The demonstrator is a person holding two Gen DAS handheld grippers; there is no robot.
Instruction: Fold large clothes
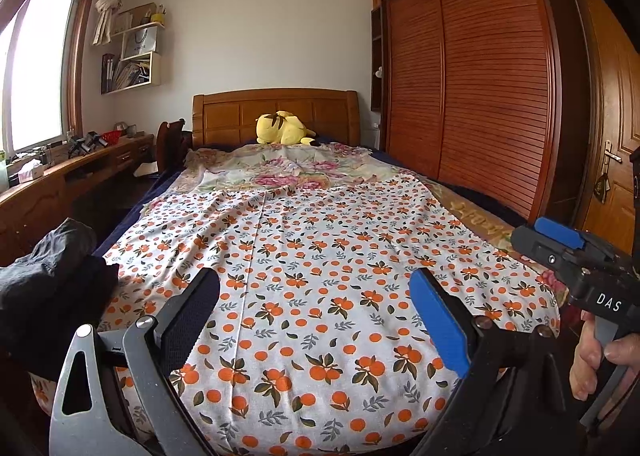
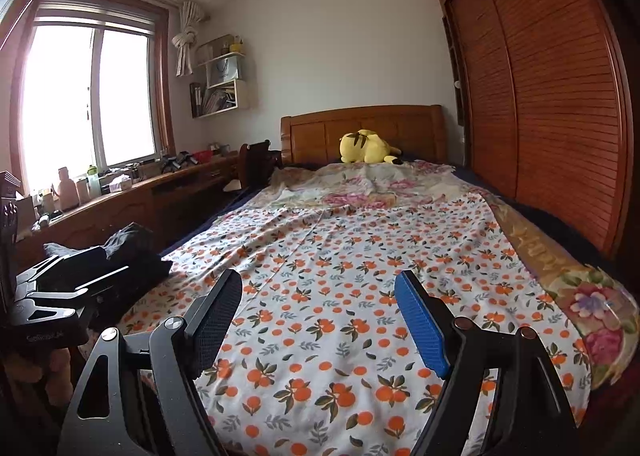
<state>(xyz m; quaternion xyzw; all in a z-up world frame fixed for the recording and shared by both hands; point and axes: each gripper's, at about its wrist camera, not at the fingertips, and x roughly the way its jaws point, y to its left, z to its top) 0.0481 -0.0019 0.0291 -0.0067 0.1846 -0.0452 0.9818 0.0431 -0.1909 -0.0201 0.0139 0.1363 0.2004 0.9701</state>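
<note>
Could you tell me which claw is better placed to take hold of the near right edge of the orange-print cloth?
Probably the right claw: it hangs open nearer the orange-print cloth's right edge. The left claw, also open, sits toward the dark clothes.

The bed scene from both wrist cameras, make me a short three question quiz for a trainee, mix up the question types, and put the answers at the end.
1. True or false: the left gripper has its jaws closed on the white cloth printed with oranges.
2. Multiple choice: the yellow plush toy lies A) on the wooden desk, B) by the wooden headboard, C) on the pile of dark folded clothes.
3. Fill in: in the left wrist view, the right gripper shows at the ____ edge.

Key: 1 false, both grippers' jaws are open and empty, the right gripper too. 2 B. 3 right.
</note>
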